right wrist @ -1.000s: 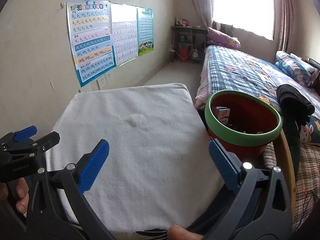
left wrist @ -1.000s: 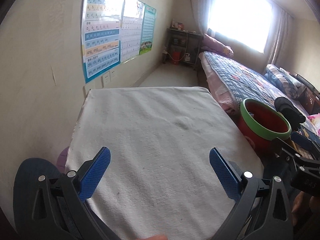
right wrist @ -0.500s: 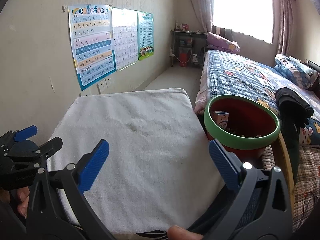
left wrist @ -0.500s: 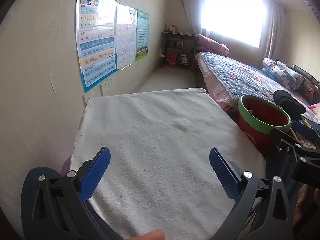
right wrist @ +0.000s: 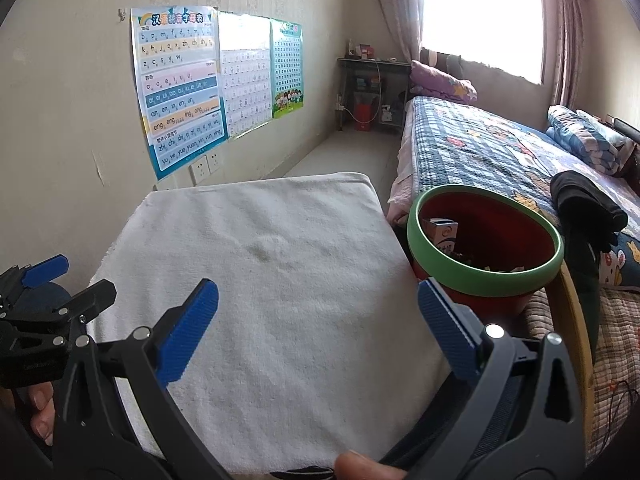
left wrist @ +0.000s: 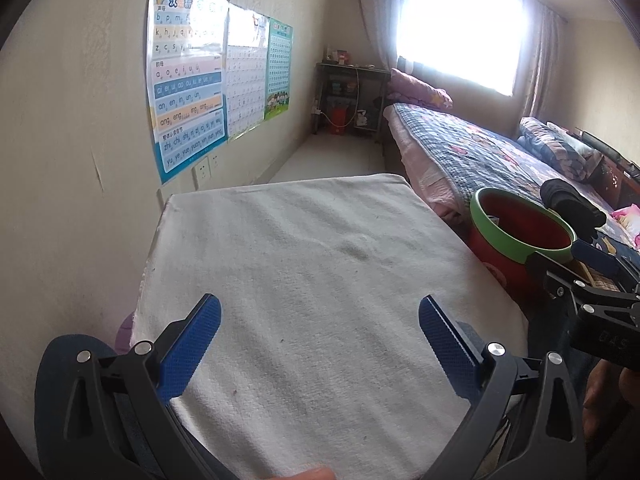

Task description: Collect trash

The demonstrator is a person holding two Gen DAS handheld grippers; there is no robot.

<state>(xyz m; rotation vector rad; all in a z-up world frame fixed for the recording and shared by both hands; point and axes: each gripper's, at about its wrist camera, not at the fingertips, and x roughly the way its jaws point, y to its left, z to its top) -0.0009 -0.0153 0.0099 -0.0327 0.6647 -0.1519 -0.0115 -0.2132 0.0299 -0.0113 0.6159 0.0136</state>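
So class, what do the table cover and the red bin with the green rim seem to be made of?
Table cover: white woven cloth, likely cotton towelling; matte, nubbly, soft rounded edges.
Red bin: probably moulded plastic; smooth walls with a slight sheen, thick uniform green rim.

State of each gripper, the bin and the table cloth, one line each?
Left gripper: open, empty, over the cloth.
Right gripper: open, empty.
Bin: upright, beside the table, holds a small carton and scraps.
Cloth: flat, nothing on it.
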